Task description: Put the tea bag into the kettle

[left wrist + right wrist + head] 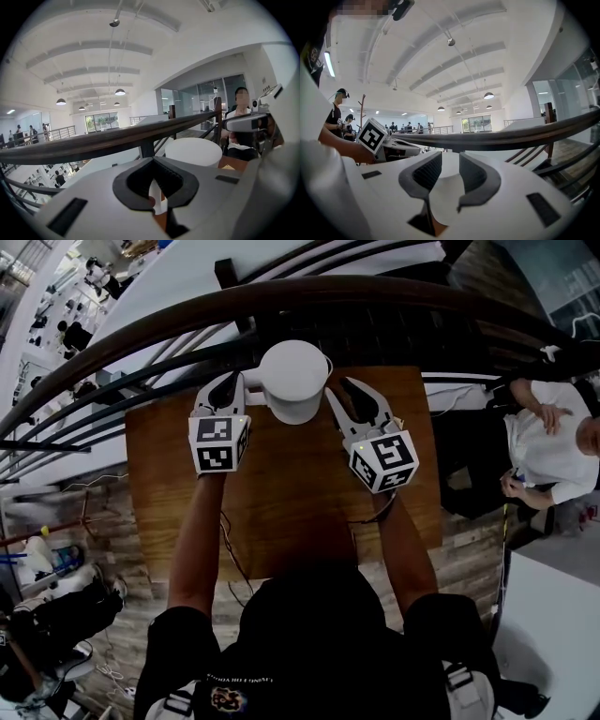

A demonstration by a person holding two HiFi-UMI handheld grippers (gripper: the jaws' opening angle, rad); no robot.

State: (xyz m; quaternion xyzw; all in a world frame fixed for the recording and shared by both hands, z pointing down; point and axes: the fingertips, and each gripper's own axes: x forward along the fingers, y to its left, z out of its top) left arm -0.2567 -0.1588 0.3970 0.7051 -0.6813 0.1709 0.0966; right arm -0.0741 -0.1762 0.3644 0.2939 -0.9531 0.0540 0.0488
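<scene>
**Kettle flanked at the rail.** From the head view I see one white kettle (292, 381) at the far edge of the single wooden table (281, 512), with one of my two grippers on each side of it.

The left gripper (228, 385) sits just beside the kettle's left flank, its jaws pressed together at the tips. In the left gripper view a thin white sliver with a reddish spot shows in the slot behind the tips. I cannot tell whether that is the tea bag, and no other view shows it clearly.

The right gripper (352, 388) lies just beside the kettle's right flank, its jaws spread. In the right gripper view a rounded white surface fills the gap between them, and I cannot tell what it is.

One dark curved handrail (375, 292) runs close behind the table and bars the way past the kettle. One thin cable (230, 549) trails over the table's near edge between my forearms. One seated person (548, 442) in a white top is to the right of the table, well apart from the grippers.
</scene>
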